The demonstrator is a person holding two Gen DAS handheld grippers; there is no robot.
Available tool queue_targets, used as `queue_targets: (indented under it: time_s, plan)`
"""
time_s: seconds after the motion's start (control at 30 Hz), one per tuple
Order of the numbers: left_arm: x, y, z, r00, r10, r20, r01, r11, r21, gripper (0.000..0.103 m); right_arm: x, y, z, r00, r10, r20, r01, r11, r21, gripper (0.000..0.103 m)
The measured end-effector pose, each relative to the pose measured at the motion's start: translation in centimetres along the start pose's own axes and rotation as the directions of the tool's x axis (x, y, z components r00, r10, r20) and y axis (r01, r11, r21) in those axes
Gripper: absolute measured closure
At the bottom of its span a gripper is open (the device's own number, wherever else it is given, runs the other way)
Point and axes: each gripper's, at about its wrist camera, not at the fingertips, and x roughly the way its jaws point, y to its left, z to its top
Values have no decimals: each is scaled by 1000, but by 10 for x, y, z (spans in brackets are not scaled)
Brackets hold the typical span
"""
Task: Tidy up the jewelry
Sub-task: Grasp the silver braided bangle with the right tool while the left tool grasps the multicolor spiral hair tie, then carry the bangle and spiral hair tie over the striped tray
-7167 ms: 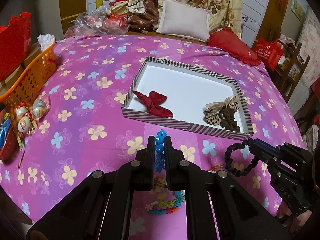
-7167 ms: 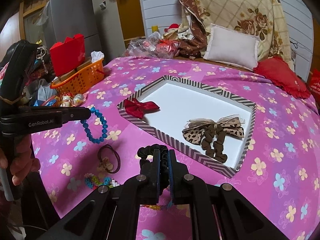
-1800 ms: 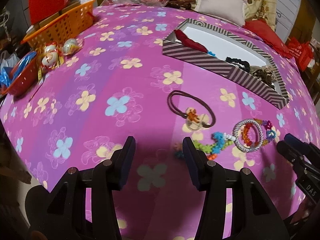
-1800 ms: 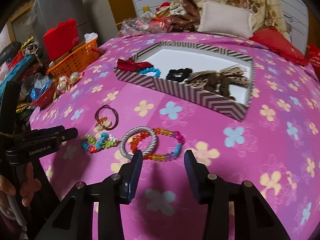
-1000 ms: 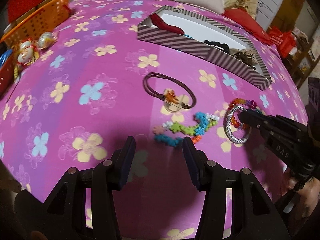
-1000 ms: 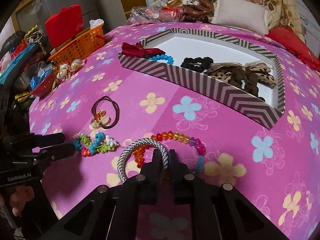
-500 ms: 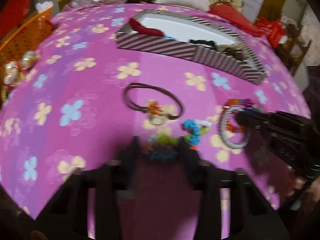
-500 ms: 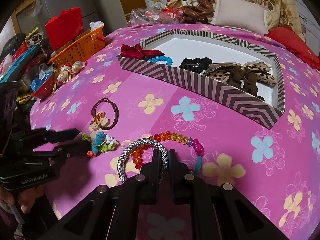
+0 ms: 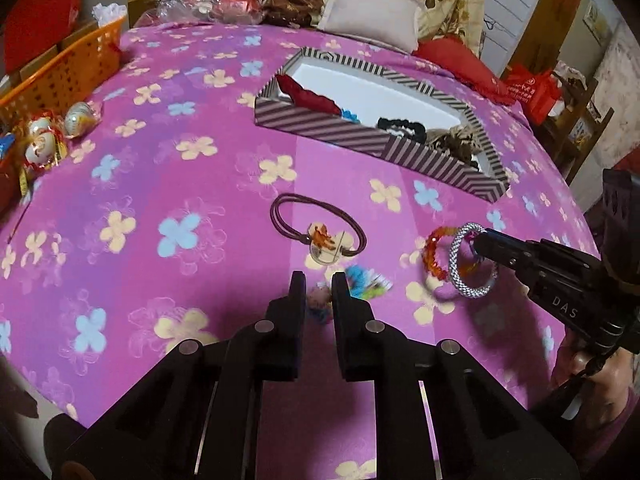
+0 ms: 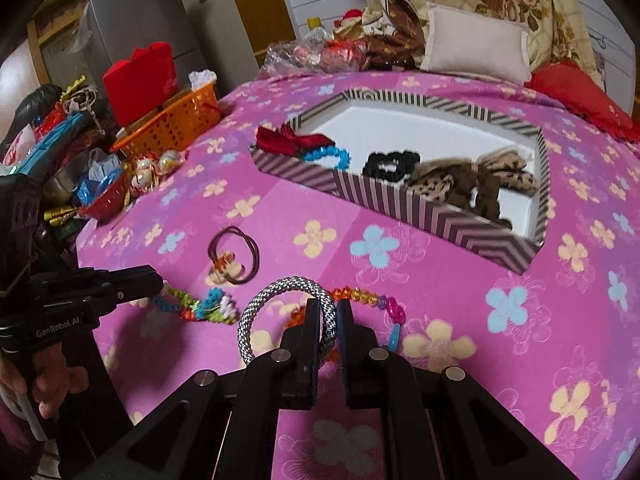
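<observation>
My right gripper (image 10: 329, 307) is shut on a silver braided bangle (image 10: 256, 312), lifted a little off the cloth; it also shows in the left wrist view (image 9: 456, 264). My left gripper (image 9: 318, 286) is shut on a multicoloured flower bracelet (image 9: 362, 282), which trails from its tips in the right wrist view (image 10: 200, 304). An orange and rainbow bead bracelet (image 10: 360, 294) lies under the bangle. A brown hair tie with a charm (image 9: 316, 226) lies ahead. The striped box (image 9: 360, 136) holds a red bow (image 10: 288, 138), a blue bead bracelet (image 10: 326, 156), a black scrunchie (image 10: 390, 164) and a leopard bow (image 10: 472, 182).
An orange basket (image 10: 176, 124) and a red bowl (image 10: 104, 200) with wrapped sweets stand at the left edge of the pink flowered cloth (image 9: 168, 184). A white pillow (image 9: 372, 24) and a red cushion (image 10: 576, 96) lie at the back.
My left gripper has closed on the flower bracelet. My right gripper, shut since a second ago, has raised the silver bangle off the cloth. Earlier, the blue bracelet and black scrunchie went into the box.
</observation>
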Motion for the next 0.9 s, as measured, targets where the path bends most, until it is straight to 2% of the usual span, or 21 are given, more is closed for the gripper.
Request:
queue_targets:
  time_s: [0.37,0.9]
  plan:
    - [-38,-5,17,997,-31,70,32,999,-17,91,-23,11,7,999,-1,41,2,1000,-23,95]
    - [-63,-10,40,991,9,135,-8,1000,-6,91,-37,19,13,998,-9,64,12,999,-46,96]
